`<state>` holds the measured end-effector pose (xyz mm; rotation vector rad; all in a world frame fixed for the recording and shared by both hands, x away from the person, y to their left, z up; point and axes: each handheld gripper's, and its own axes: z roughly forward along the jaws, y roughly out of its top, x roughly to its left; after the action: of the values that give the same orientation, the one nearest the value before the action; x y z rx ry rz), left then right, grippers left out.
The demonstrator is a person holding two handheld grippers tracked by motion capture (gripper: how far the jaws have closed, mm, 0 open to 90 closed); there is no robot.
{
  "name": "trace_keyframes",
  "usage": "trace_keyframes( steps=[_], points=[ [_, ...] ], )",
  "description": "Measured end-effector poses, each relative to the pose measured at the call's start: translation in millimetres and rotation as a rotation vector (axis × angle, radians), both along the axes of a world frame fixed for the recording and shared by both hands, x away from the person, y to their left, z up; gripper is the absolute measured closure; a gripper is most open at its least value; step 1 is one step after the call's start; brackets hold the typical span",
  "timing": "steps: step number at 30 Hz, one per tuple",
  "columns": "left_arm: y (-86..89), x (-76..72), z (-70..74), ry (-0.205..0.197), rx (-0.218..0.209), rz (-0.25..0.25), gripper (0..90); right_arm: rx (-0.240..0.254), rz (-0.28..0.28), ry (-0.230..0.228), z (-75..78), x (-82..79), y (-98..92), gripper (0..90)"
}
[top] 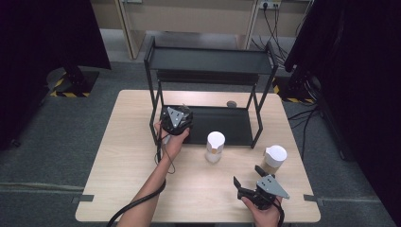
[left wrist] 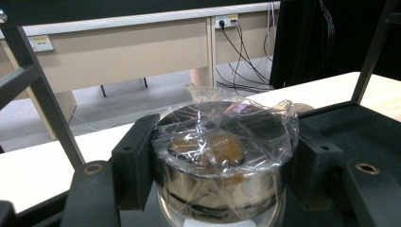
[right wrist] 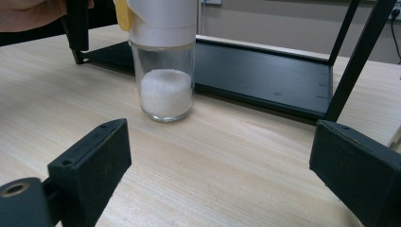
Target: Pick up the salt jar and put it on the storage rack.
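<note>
A round steel tin (left wrist: pixel 222 184) covered in crinkled clear film, with something brown inside, sits between the jaws of my left gripper (left wrist: pixel 226 161), which is shut on its sides. In the high view my left gripper (top: pixel 176 120) is at the left end of the black rack's lower shelf (top: pixel 227 125), and the tin is hidden beneath it. My right gripper (top: pixel 247 176) stands open near the table's front edge with nothing between its jaws (right wrist: pixel 222 165). A glass jar (right wrist: pixel 166 90) with a white lid and white grains stands ahead of it on the table (top: pixel 215 146).
A second white-lidded jar (top: pixel 274 158) with brownish contents stands at the right, close to my right gripper. The black two-level rack (top: pixel 208 61) takes up the table's back half. A small grey round object (top: pixel 231 103) lies behind it. Bare wood (top: pixel 127 156) lies at the left.
</note>
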<state>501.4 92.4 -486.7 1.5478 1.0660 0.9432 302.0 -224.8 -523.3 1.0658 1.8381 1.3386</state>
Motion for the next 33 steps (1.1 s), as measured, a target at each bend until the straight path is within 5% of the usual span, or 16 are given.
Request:
trace_keyframes(
  steps=[33],
  points=[
    [2.3, 0.9, -6.2, 0.020, -0.003, -0.015, 34.1, -0.004, 0.001, -0.004, -0.1, -0.1, 0.6, 6.6]
  ],
)
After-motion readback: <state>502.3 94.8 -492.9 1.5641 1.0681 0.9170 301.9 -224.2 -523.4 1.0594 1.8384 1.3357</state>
